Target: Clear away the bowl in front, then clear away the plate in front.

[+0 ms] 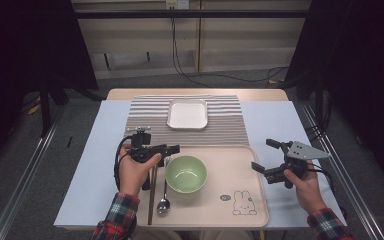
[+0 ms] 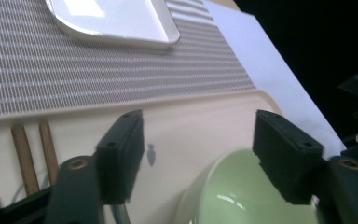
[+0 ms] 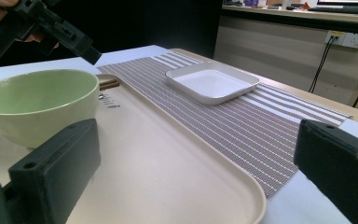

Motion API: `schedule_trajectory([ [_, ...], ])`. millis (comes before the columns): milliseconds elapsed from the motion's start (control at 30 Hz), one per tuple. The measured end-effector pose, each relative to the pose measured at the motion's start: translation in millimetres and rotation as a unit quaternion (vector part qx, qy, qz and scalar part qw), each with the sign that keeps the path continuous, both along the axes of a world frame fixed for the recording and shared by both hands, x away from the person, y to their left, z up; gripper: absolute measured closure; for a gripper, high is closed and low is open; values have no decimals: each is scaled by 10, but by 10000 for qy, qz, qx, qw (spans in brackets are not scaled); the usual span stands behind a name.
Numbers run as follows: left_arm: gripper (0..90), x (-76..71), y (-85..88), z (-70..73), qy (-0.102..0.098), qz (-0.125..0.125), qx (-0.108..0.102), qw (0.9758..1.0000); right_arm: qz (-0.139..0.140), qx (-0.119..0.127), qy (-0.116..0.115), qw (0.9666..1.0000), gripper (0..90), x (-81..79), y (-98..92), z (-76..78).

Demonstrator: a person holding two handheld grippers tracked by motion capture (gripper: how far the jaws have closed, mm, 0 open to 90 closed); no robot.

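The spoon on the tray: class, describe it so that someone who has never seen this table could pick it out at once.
Find the beige tray with a rabbit drawing at the near edge of the table. On its left side, the spoon lies between the green bowl and the brown chopsticks. It is the one shiny metal piece, its rounded end pointing toward the person.

Black cables [image 1: 180, 65] are trailing down a beige panelled wall [image 1: 240, 40] onto grey floor [image 1: 230, 80], dark curtains [image 1: 365, 65] flanking.
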State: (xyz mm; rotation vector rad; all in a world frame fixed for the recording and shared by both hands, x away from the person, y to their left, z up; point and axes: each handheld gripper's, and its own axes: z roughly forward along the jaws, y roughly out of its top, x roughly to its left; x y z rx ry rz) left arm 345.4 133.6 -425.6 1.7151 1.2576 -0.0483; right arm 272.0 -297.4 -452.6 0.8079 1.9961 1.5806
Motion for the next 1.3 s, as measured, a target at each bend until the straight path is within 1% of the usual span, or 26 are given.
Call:
schedule_trajectory([
  [33, 306, 19, 0, 13, -45, 6, 48, 10000, 1, -5, 6, 10000, 0, -4, -2, 1],
  [67, 302, 35, 0, 23, -51, 32, 17, 10000, -11, 31, 0, 10000, 0, -5, 1, 2],
  [100, 291, 56, 7, 30, -103, 8, 37, 9999, -19, 2, -10, 10000, 0, -9, -2, 2],
  [133, 284, 77, 0, 41, -114, 76, -7, 9999, 4, 5, -6, 10000, 0, -12, -7, 4],
  [200, 280, 104, 9, 54, -107, 71, 5, 9999, 14, 1, -23, 10000, 0, -15, -9, 5],
  [267, 273, 138, 3, 67, -99, 128, -19, 9999, -2, -3, -3, 10000, 0, -23, -11, 8],
  [400, 230, 210, -9, 76, -143, 176, 68, 9997, 3, 8, -4, 10000, 0, -20, -7, 4],
  [467, 201, 248, -11, 84, -158, 191, 187, 9995, -6, -18, 0, 10000, 0, -22, -9, 4],
  [533, 185, 292, -26, 89, -156, 266, 168, 9994, -11, -22, 1, 10000, 0, -23, -10, 5],
  [567, 170, 324, -29, 93, -196, 261, 313, 9990, -10, -25, 4, 10000, 0, -24, -10, 4],
  [600, 160, 345, -35, 94, -215, 276, 363, 9987, -10, -24, 0, 10000, 0, -25, -10, 5],
  [667, 144, 403, -47, 95, -236, 347, 372, 9984, -28, 13, 13, 10000, 0, -28, -8, 7],
  [700, 140, 442, -44, 97, -237, 338, 428, 9982, -14, -8, 8, 10000, 0, -28, -10, 6],
  [767, 129, 506, -52, 90, -248, 466, 465, 9975, -16, -32, 2, 10000, 0, -28, -10, 6],
  [833, 124, 557, -59, 80, -239, 528, 450, 9973, 16, 9, -19, 10000, 0, -17, -19, 13],
  [867, 124, 585, -57, 74, -230, 546, 503, 9970, 11, 8, 8, 10000, 0, -17, -19, 14],
  [900, 121, 613, -62, 62, -206, 609, 467, 9968, 9, -26, -49, 10000, 0, -8, -17, 8],
  [933, 120, 641, -60, 52, -197, 613, 516, 9966, 17, -30, 8, 10000, 0, -10, -17, 7],
  [967, 120, 679, -54, 38, -187, 608, 609, 9961, 4, -20, 16, 10000, 0, -9, -11, 4],
  [1067, 118, 752, -41, 9, -190, 719, 631, 9952, 41, -50, 23, 10000, 0, -14, -9, -1],
  [1100, 118, 776, -36, 1, -160, 748, 690, 9947, 43, -60, 42, 10000, 0, -20, -10, -1],
  [1133, 118, 800, -39, -12, -156, 770, 703, 9944, 19, -89, 0, 10000, 0, -25, -11, -1],
  [1167, 117, 823, -46, -21, -126, 757, 737, 9943, 50, -110, -33, 9999, 0, -29, -14, -3],
  [1233, 112, 860, -60, -36, -121, 793, 822, 9934, 3, -87, -4, 10000, 0, -44, -10, 0],
  [1267, 108, 877, -66, -38, -117, 772, 850, 9933, -7, -137, -14, 9999, 0, -48, -14, 1],
  [1300, 107, 894, -71, -41, -83, 785, 832, 9934, -45, -147, -18, 9999, 0, -53, -16, 1],
])
